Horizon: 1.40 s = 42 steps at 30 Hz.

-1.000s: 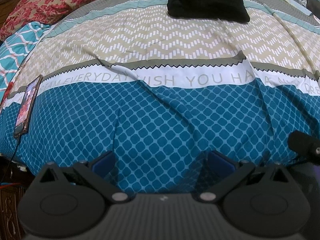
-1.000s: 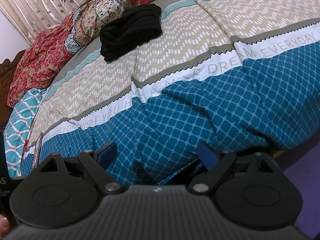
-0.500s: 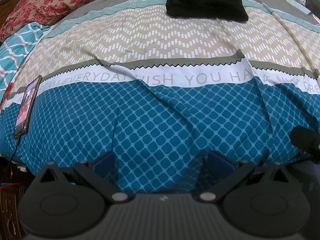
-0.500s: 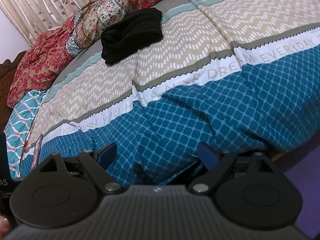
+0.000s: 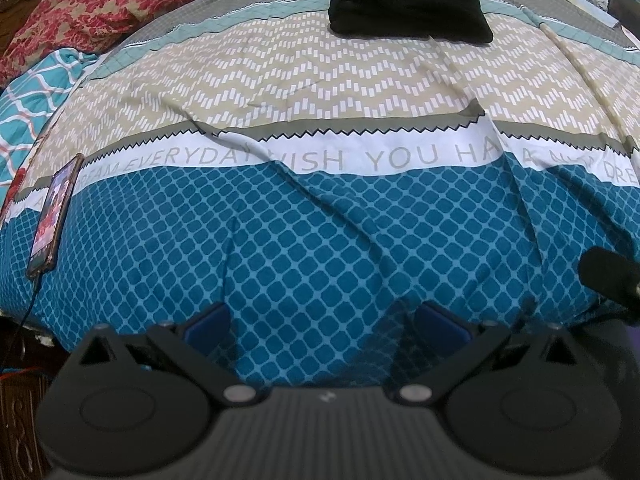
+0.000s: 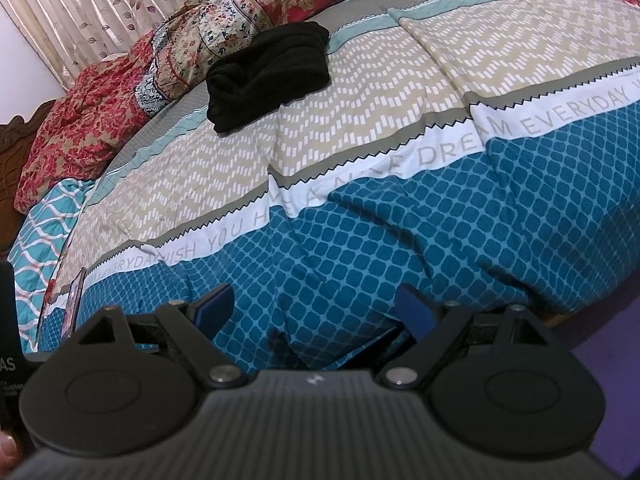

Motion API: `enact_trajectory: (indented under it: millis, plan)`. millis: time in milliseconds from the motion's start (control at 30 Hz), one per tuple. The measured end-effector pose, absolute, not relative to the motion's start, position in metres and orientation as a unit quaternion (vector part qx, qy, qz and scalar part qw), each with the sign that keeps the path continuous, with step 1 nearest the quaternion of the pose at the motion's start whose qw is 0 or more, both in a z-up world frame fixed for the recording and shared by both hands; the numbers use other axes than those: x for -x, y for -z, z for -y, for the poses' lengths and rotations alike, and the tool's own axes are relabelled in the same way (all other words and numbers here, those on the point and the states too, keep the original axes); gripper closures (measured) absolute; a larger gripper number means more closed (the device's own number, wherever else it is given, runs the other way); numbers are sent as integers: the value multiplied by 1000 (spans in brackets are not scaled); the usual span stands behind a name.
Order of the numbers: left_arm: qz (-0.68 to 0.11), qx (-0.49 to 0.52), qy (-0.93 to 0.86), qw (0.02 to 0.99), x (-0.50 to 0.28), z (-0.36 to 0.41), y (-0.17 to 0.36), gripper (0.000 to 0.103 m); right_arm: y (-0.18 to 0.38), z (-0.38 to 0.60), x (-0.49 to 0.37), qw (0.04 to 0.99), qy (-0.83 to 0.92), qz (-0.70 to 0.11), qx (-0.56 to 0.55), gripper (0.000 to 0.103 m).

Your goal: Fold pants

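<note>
Left gripper (image 5: 324, 320) and right gripper (image 6: 312, 310) hover over the bed's (image 5: 320, 240) near edge, jaws spread wide, holding nothing. Pants (image 5: 404, 0) lie bunched at the far side, near the pillows (image 6: 224, 32), so both tools likely need to reach across first.

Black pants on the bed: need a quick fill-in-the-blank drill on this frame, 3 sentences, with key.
1. The black pants lie bunched at the ____ end of the bedspread.
2. The left gripper and right gripper are both ____.
3. The phone lies near the bed's ____ edge.

Missing words: far; open; left
</note>
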State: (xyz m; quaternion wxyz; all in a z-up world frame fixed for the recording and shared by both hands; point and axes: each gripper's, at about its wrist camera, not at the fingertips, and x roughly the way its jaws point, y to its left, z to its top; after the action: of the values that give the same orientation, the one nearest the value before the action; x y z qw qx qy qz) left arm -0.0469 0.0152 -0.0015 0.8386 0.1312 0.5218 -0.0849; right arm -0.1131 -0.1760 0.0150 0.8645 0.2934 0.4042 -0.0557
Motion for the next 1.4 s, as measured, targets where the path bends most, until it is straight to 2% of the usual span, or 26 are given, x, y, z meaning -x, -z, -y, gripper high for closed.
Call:
enact_trajectory:
  millis: [1400]
  plan:
    - [-521,-137,83,838,46,-16,2,0,-15,176,112,866,55,-403,-291,14]
